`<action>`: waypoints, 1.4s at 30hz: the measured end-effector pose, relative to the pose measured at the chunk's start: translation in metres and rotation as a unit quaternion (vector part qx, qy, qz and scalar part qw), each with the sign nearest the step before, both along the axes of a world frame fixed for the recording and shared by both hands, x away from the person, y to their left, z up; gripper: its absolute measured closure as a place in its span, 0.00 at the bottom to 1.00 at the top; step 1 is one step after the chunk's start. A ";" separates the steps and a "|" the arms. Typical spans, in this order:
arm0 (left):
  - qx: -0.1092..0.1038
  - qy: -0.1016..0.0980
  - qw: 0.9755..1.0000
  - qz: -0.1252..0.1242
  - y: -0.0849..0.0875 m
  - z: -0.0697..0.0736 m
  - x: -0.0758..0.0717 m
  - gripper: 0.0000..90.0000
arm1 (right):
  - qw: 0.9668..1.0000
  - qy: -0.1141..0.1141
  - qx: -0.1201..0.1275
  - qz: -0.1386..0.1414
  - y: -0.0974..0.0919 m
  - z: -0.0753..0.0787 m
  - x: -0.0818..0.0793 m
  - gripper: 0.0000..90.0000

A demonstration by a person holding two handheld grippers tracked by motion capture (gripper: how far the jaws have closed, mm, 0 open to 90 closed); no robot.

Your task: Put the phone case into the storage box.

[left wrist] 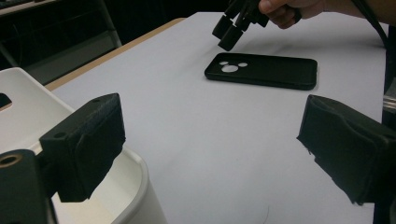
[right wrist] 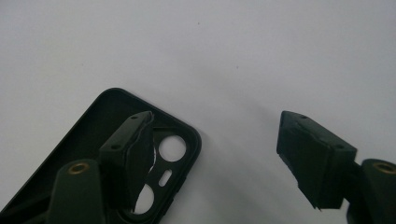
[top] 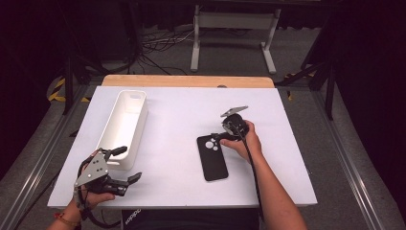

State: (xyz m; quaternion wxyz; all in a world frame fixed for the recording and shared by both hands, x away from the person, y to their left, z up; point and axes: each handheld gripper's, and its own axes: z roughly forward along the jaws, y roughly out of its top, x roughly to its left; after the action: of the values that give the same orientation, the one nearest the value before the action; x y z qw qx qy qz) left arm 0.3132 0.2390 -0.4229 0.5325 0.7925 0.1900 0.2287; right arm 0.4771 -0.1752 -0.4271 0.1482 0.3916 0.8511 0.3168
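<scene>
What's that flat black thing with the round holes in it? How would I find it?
Look at the white table. Right of the long white bin, near the right gripper, lies a black phone case. It is flat and black, hollow side up, with round camera holes at its far end.

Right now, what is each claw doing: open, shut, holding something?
Left claw: open, holding nothing, beside the white bin.
Right claw: open, holding nothing, over the camera end of the black phone case.

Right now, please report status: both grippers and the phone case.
Left gripper open beside long white plastic bin. Right gripper open over black rubber phone case, one jaw inside. Nothing blocking.
</scene>
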 end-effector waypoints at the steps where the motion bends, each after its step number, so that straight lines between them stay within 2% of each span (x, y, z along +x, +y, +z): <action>1: 0.001 0.000 1.000 0.000 0.000 0.000 0.000 0.09 | 1.000 0.003 0.002 0.002 0.001 -0.002 0.000 0.36; 5: 0.002 0.002 1.000 0.000 -0.001 -0.001 0.000 0.09 | 1.000 0.008 -0.014 0.012 0.008 -0.011 0.001 0.41; 8: 0.000 0.000 1.000 0.002 -0.001 -0.001 0.000 0.09 | 1.000 0.001 -0.010 0.003 0.008 -0.013 0.002 0.45; 10: 0.002 0.000 1.000 0.002 -0.001 -0.001 0.000 0.09 | 1.000 0.001 0.005 -0.008 0.005 -0.013 0.003 0.47; 17: 0.006 0.002 1.000 0.002 0.000 -0.001 0.000 0.09 | 1.000 0.001 -0.005 -0.009 0.005 -0.020 0.003 0.51; 19: 0.008 0.000 1.000 0.003 0.000 -0.001 0.000 0.09 | 1.000 0.000 -0.006 -0.004 0.005 -0.020 0.003 0.55; 20: 0.008 0.001 1.000 0.002 0.000 -0.001 -0.001 0.09 | 1.000 -0.002 -0.016 0.003 0.007 -0.019 0.000 0.57; 24: 0.009 0.001 1.000 0.003 0.001 -0.001 0.000 0.09 | 1.000 0.001 -0.012 0.008 0.006 -0.019 -0.003 0.64; 28: 0.012 -0.001 1.000 0.002 0.000 -0.001 -0.001 0.09 | 1.000 0.001 -0.008 0.004 0.004 -0.020 -0.003 0.76; 29: 0.013 -0.001 1.000 0.001 0.000 -0.001 -0.001 0.09 | 1.000 0.000 -0.010 0.006 0.004 -0.019 -0.004 0.81; 30: 0.013 -0.001 1.000 0.003 0.000 -0.001 -0.001 0.09 | 1.000 -0.002 -0.012 0.011 0.004 -0.019 -0.005 0.86; 34: 0.021 -0.003 1.000 0.008 0.000 -0.002 0.001 0.09 | 1.000 -0.008 -0.012 0.018 0.004 -0.020 -0.006 0.88; 35: 0.019 0.004 1.000 0.009 -0.001 -0.004 0.001 0.09 | 1.000 -0.009 -0.007 0.016 0.004 -0.021 -0.006 0.88; 38: 0.020 0.009 1.000 0.010 -0.002 -0.006 0.001 0.09 | 0.999 -0.020 -0.013 0.022 0.005 -0.021 -0.008 0.89; 42: 0.023 0.005 1.000 0.008 -0.005 -0.006 0.002 0.09 | 0.999 -0.041 -0.011 0.032 0.007 -0.020 -0.014 0.91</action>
State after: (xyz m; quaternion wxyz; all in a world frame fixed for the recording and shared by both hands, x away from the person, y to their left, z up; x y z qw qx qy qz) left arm 0.3148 0.2344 -0.4287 0.5115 0.8040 0.1933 0.2334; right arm 0.4630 -0.1681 -0.4467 0.1768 0.3491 0.8599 0.3278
